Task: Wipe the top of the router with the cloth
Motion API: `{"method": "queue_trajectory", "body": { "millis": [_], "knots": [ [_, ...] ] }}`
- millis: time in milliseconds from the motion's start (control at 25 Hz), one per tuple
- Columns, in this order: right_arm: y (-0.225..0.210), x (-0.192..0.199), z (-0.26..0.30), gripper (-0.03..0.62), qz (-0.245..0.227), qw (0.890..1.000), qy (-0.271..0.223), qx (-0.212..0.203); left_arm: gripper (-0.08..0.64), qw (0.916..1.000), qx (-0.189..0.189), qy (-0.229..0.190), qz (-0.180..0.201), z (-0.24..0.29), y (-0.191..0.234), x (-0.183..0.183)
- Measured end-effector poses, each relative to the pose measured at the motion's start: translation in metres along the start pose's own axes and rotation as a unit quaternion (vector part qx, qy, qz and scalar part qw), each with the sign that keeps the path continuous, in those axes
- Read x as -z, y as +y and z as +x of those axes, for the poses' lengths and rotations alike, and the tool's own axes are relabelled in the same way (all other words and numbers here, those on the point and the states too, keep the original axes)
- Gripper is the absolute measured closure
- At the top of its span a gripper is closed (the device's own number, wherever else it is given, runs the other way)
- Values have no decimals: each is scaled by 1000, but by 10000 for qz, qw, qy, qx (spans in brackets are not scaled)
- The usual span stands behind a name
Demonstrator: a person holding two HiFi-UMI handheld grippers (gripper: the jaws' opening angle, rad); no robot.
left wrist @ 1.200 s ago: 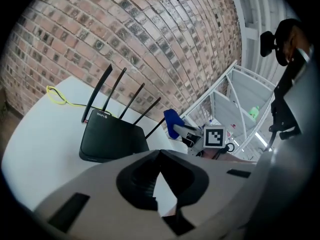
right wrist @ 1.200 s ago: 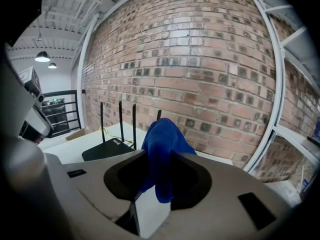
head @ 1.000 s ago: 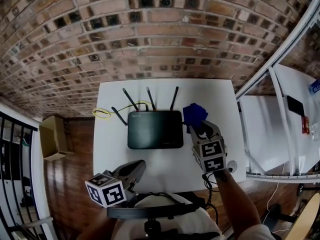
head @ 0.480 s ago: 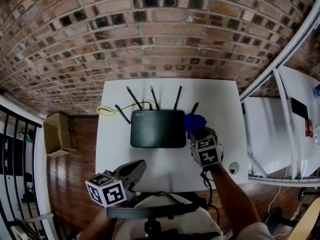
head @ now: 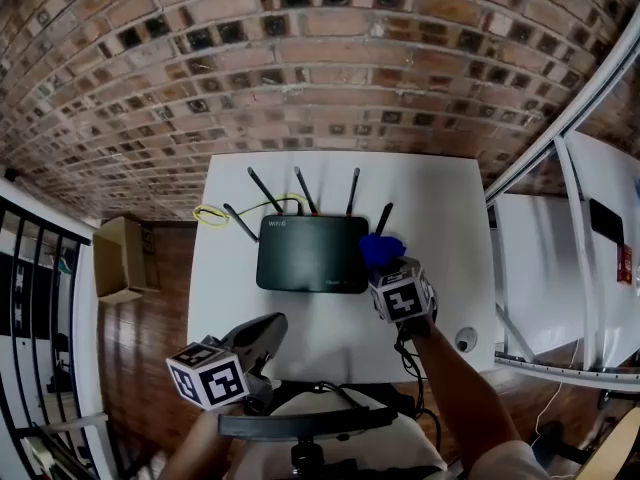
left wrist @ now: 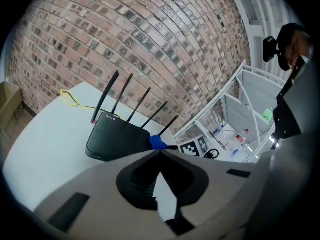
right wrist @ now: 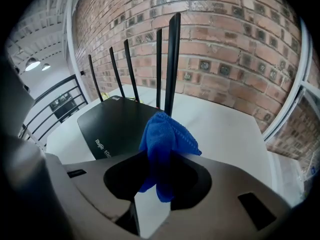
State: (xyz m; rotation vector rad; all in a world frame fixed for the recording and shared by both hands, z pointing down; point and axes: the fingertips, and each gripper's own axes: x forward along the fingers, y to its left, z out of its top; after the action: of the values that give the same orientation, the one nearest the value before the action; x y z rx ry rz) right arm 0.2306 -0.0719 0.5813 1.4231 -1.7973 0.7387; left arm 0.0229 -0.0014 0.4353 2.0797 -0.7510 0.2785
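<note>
**Blue cloth brought to the router's right edge**

The right gripper is clenched on a bunched blue microfibre cloth. The cloth is pinched between the jaws, and its folds stand out beyond the tips. It is held at the right edge of the flat black plastic router, close to the rightmost upright antenna. Whether the fabric already rests on the casing cannot be told. The left gripper is shut with nothing in it. It is held over the near edge of the white desk, well apart from the router. A yellow cable is looped on the desk at the router's far left.

The step in hand is judged to be the lowering of the cloth onto the top. The protruding folds, not the jaw tips, should be pressed onto the casing, and only lightly. Strokes are best drawn from right to left and kept on the near side of the antennas, so that none is knocked. The router looks light and may slide, so it could be steadied at its near left corner by the idle gripper.

A second ago the cloth was held higher and further right, over bare desk beside the router. It has since been brought down and leftward to the casing's edge. The left gripper has hardly shifted.
</note>
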Motion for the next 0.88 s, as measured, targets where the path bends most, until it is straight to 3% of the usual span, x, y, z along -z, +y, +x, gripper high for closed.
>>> {"method": "queue_trajectory", "body": {
  "millis": [360, 600, 880],
  "knots": [
    [-8, 0, 2, 457, -105, 9997, -45, -231, 532, 9996, -252, -120, 33, 17, -14, 0],
    [9, -21, -28, 459, 461, 9965, -589, -380, 532, 9999, -91, -41, 49, 15, -6, -3],
    [46, -61, -56, 459, 1039, 9874, -1190, -99, 532, 9986, 291, 368, 260, -1, 18, -11]
  ]
}}
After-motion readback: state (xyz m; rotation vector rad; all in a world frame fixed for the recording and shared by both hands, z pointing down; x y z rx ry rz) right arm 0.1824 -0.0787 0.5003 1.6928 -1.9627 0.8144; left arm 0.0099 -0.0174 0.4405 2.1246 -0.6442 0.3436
